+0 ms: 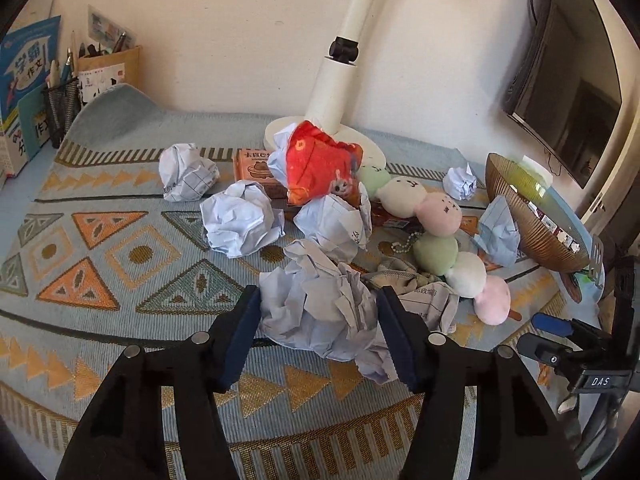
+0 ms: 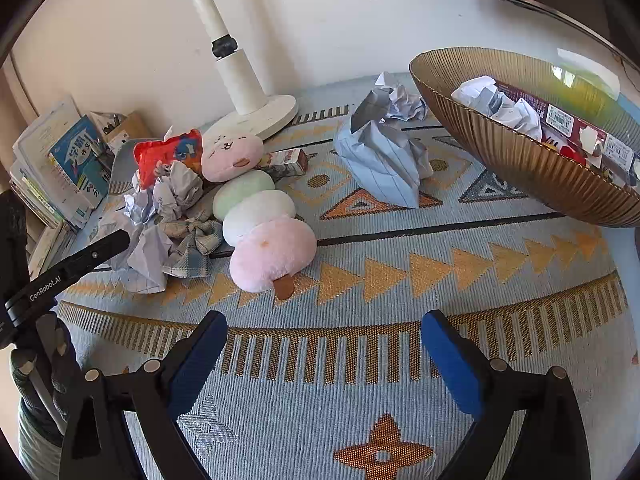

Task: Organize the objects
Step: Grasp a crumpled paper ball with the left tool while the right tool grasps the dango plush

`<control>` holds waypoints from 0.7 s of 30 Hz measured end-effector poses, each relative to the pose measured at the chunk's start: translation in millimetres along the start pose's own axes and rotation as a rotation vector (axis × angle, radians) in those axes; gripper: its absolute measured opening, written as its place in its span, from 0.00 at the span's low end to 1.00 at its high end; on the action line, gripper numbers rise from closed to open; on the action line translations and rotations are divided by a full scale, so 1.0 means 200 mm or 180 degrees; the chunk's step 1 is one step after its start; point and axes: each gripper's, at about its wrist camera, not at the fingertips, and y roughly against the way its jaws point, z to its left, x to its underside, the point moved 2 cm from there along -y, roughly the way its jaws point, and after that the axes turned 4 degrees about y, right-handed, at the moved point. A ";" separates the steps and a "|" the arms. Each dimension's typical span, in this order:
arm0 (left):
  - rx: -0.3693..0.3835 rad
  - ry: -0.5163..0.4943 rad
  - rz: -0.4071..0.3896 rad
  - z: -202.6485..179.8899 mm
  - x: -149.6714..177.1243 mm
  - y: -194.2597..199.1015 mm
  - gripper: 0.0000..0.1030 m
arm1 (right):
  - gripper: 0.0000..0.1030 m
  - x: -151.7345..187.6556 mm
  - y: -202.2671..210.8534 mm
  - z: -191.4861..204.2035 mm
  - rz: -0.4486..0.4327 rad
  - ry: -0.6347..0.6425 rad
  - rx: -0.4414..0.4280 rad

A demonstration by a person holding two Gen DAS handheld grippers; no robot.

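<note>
While left gripper [image 1: 318,330] fingers clamp crumpled pale-blue paper ball [image 1: 320,304], right gripper [image 2: 324,360] gapes wide, empty.

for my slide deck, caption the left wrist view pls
Left tool closed on a crumpled pale-blue paper ball on the patterned woven tablecloth.

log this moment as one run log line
left gripper: shut on crumpled paper ball | right gripper: open, empty, over mat | bowl: holds paper, boxes
</note>
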 end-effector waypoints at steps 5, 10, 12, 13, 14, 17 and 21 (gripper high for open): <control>-0.0335 0.0173 -0.0191 0.11 0.09 0.16 0.55 | 1.00 -0.04 -0.04 0.03 0.0123 0.0042 -0.0091; -0.0331 0.0461 -0.0292 0.21 0.10 0.21 0.57 | 1.00 -0.19 -0.17 0.13 0.0280 0.0162 -0.0188; -0.0335 0.0443 -0.0179 0.21 0.10 0.17 0.57 | 1.00 -0.23 -0.24 0.15 0.0259 0.0239 -0.0046; -0.0365 0.0400 -0.0188 0.19 0.10 0.17 0.57 | 0.98 -0.24 -0.25 0.16 0.0203 0.0310 -0.0015; -0.0368 0.0354 -0.0206 0.18 0.10 0.17 0.57 | 0.96 -0.24 -0.25 0.17 0.0185 0.0358 0.0019; -0.0325 0.0297 -0.0247 0.16 0.11 0.18 0.57 | 0.59 -0.20 -0.21 0.20 0.0107 0.0486 -0.0097; -0.0250 0.0477 -0.0237 0.22 0.10 0.19 0.57 | 0.48 -0.11 -0.13 0.21 0.0115 0.0503 0.0030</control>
